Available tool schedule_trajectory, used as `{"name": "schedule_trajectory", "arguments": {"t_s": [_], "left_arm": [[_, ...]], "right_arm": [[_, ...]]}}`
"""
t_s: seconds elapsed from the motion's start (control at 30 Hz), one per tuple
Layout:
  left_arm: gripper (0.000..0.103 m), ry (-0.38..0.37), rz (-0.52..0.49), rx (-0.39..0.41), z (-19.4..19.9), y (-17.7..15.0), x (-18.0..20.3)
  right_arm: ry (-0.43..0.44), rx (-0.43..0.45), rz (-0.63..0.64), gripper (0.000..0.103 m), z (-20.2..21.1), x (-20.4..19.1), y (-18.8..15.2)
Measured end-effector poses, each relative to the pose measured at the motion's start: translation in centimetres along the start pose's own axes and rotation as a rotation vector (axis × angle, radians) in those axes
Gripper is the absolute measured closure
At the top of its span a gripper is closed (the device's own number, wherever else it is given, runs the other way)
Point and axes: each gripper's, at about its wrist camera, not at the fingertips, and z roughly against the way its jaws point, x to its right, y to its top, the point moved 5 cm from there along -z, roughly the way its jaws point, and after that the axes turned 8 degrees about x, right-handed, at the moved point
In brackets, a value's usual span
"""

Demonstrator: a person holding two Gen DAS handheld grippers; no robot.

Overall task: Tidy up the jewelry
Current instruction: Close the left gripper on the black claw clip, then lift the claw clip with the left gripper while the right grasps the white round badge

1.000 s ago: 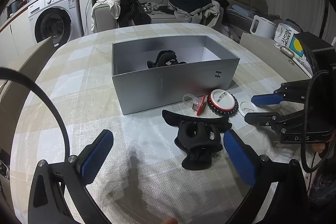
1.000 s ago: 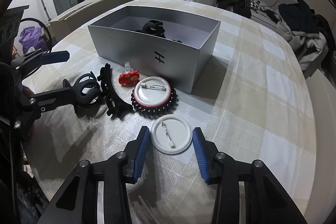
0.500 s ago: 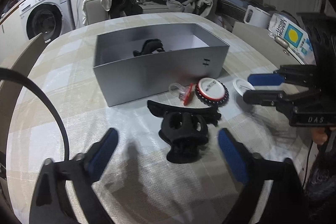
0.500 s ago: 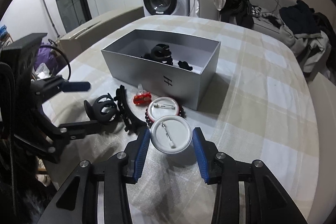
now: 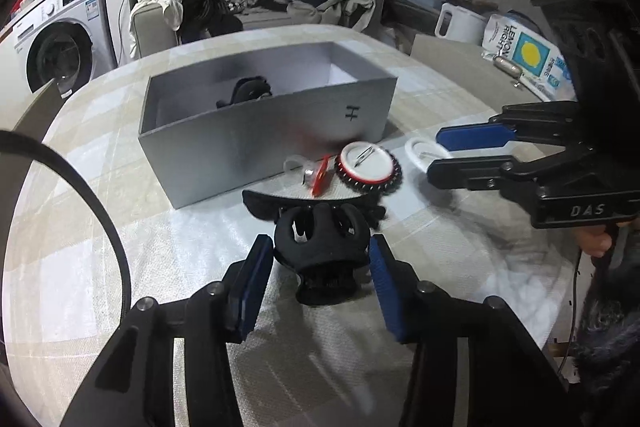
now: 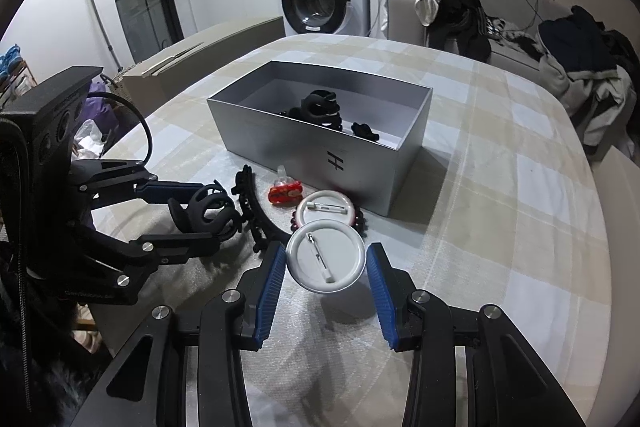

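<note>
My left view is smeared with blur. The black claw clip (image 5: 322, 251) fills the space between my left pads, contact unclear. The grey box's (image 5: 256, 143) near wall hides its floor and most of the dark clip (image 5: 247, 91) at twelve o'clock.

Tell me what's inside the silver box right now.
Inside the silver box lie a black hair claw and a smaller black piece. The near wall hides the floor just behind it.
</note>
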Motion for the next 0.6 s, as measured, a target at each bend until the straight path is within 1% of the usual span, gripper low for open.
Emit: {"name": "schedule_trajectory", "arguments": {"t_s": [0.13,0.27,0.53,0.6], "left_arm": [[0.06,0.013,-0.001,0.041,0.8,0.7,-0.2],[0.06,0.054,0.0,0.074,1.1,1.2,-0.8],[0.06,0.072,0.055,0.131,1.8,2.2,-1.8],[0.06,0.062,0.072,0.148,2.1,2.3,-1.9]], "right_arm": [[-0.002,0.016,-0.011,0.063,0.3,0.1,0.3],[0.005,0.045,-0.029,0.062,0.8,0.2,0.7],[0.027,0.119,-0.059,0.062,2.1,0.2,1.9],[0.032,0.132,-0.073,0.062,2.3,0.3,2.1]]}}
